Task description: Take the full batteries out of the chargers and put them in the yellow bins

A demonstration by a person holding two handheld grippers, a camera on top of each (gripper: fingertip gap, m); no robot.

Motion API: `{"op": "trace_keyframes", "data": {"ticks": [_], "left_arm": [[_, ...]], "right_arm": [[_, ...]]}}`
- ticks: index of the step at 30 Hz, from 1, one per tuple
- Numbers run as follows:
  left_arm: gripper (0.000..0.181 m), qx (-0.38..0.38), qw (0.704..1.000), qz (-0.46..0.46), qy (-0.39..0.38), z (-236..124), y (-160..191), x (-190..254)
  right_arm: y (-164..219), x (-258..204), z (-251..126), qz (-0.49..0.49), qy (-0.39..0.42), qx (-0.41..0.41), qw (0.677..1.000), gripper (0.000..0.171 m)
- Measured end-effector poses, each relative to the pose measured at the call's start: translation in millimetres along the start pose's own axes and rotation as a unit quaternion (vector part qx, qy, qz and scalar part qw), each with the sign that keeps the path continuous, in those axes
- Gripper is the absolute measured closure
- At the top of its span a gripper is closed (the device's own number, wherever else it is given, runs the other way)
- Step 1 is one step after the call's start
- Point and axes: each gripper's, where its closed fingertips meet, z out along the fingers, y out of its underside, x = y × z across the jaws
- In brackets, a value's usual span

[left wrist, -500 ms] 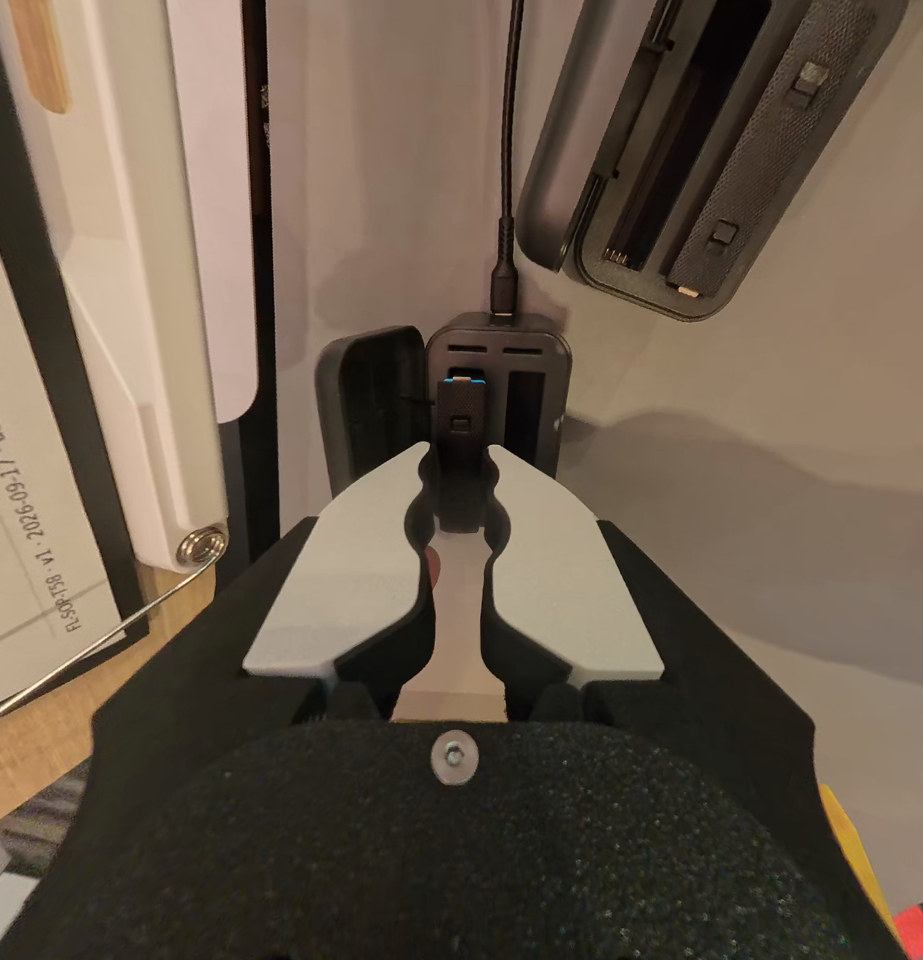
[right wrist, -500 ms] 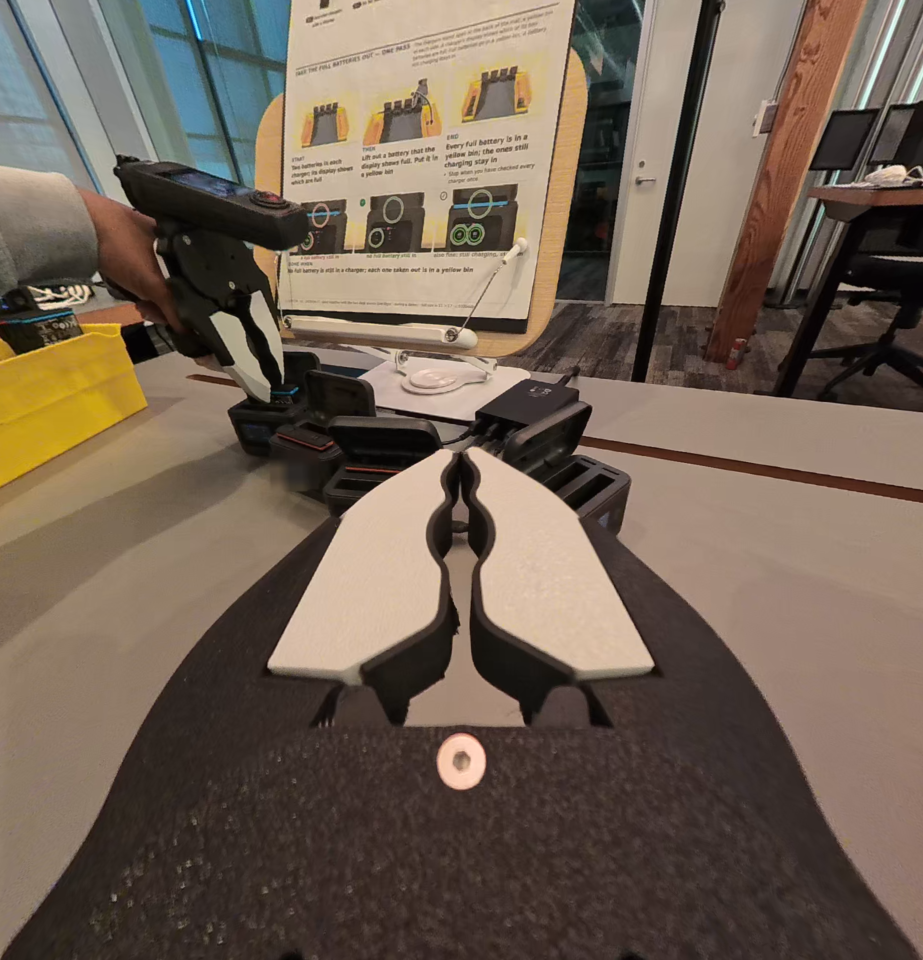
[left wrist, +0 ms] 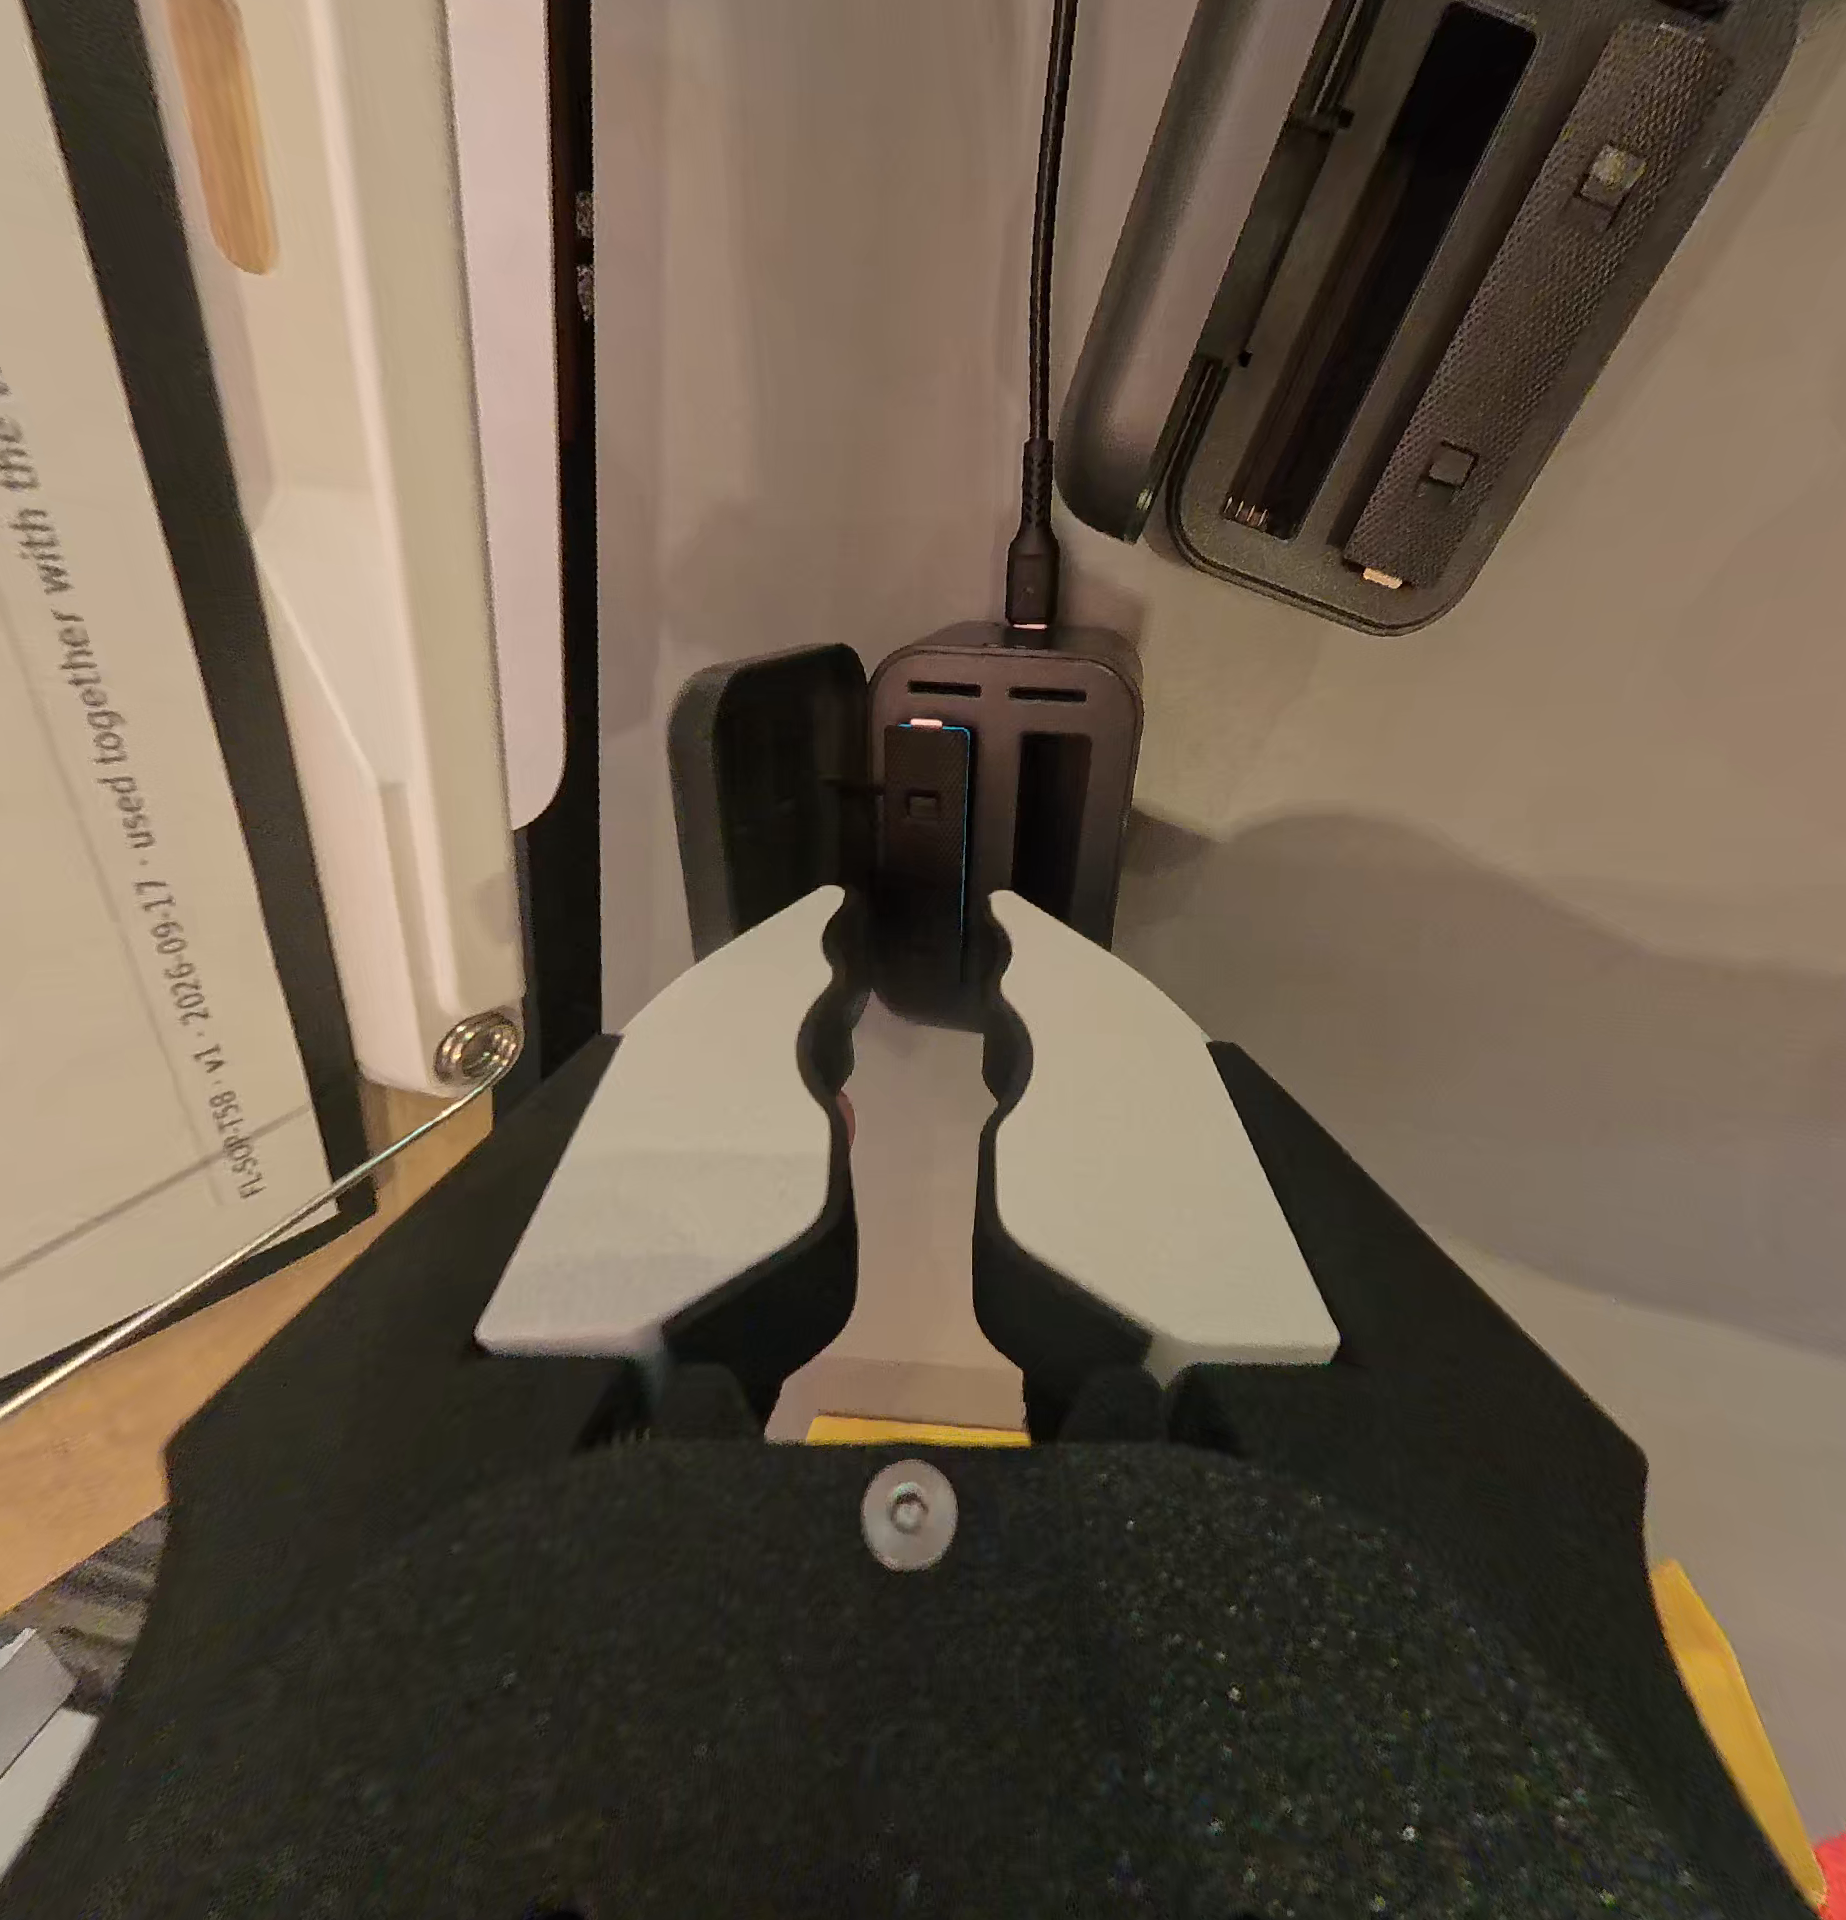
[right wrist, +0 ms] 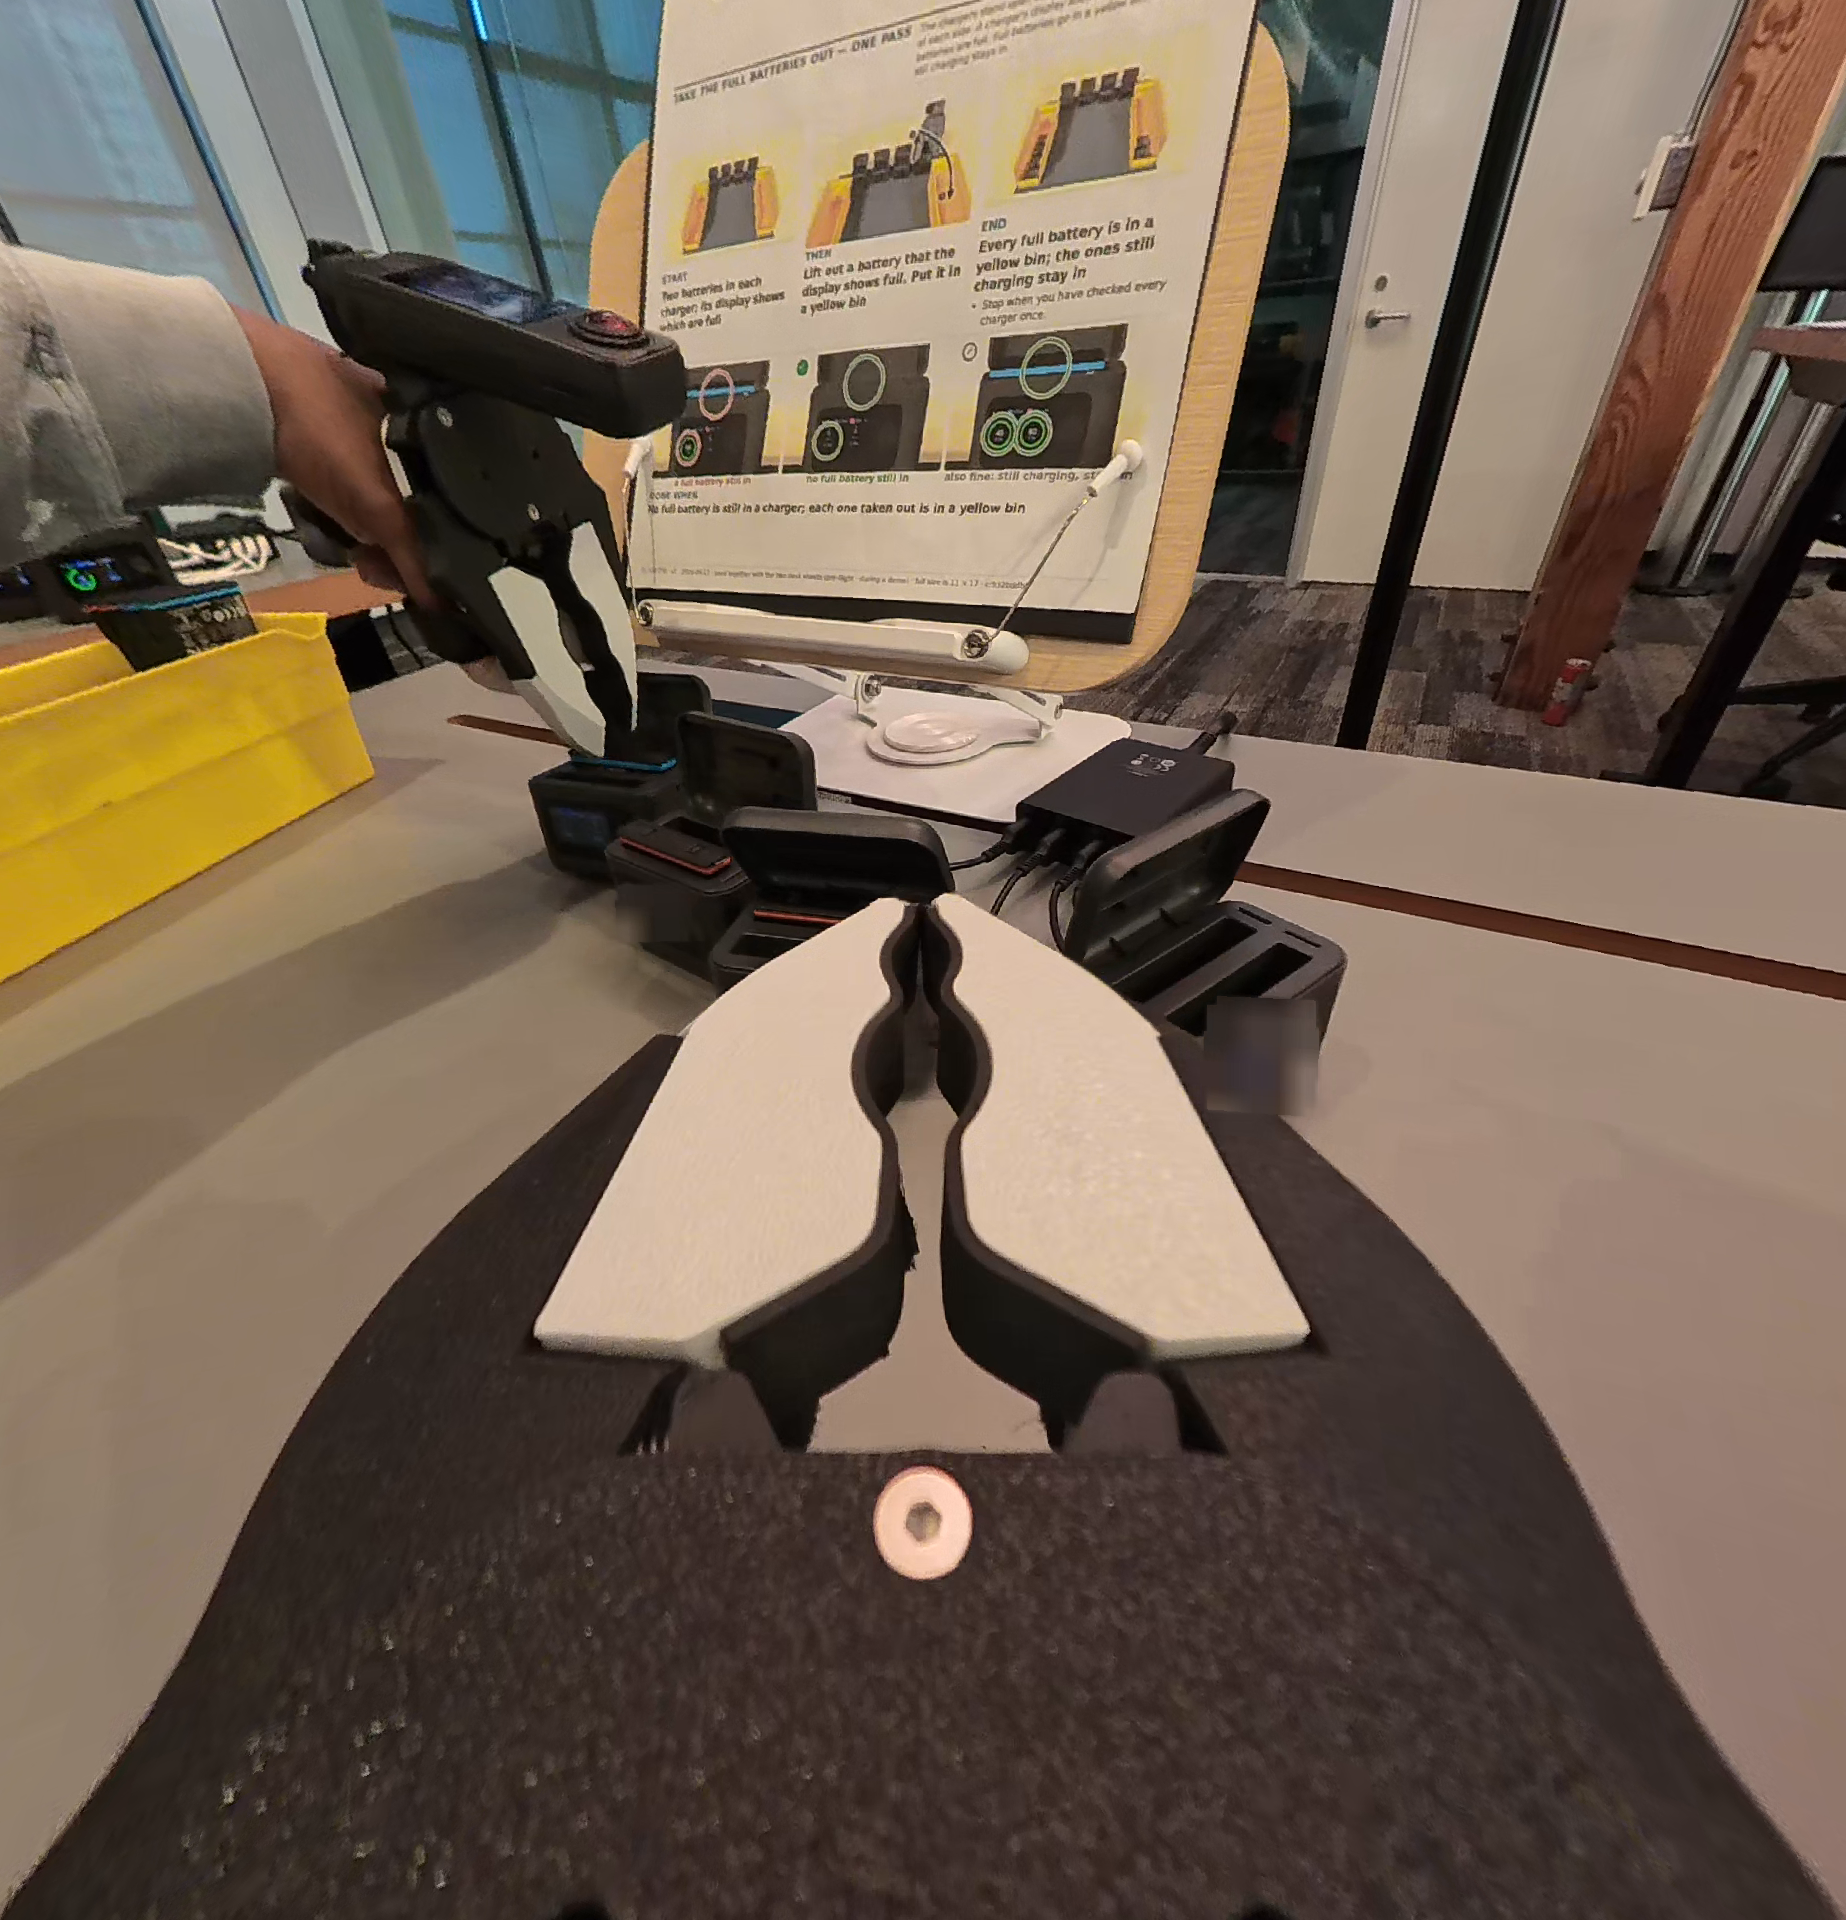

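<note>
Left gripper (left wrist: 917, 935) fingers apart, straddling blue-edged battery (left wrist: 927, 821) standing in charger (left wrist: 1007, 790) slot at 12 o'clock; likely rigid, light, slick: pinch flat sides; right gripper (right wrist: 924, 920) fingers together, idle.
</note>
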Motion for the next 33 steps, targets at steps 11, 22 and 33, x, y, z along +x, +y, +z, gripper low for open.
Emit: {"op": "trace_keyframes", "data": {"ticks": [11,22,33], "left_arm": [[0.181,-0.014,1.000,0.007,-0.024,4,2,-4],[0.181,-0.023,0.999,0.006,-0.039,4,2,1],[0.181,0.012,0.995,0.022,-0.099,-6,2,-2]], "right_arm": [[4,-6,2,0.002,-0.015,-0.010,1.000,0.171],[5,-7,4,0.004,-0.016,-0.012,1.000,0.171],[2,-5,2,0.003,-0.011,-0.005,1.000,0.171]]}}
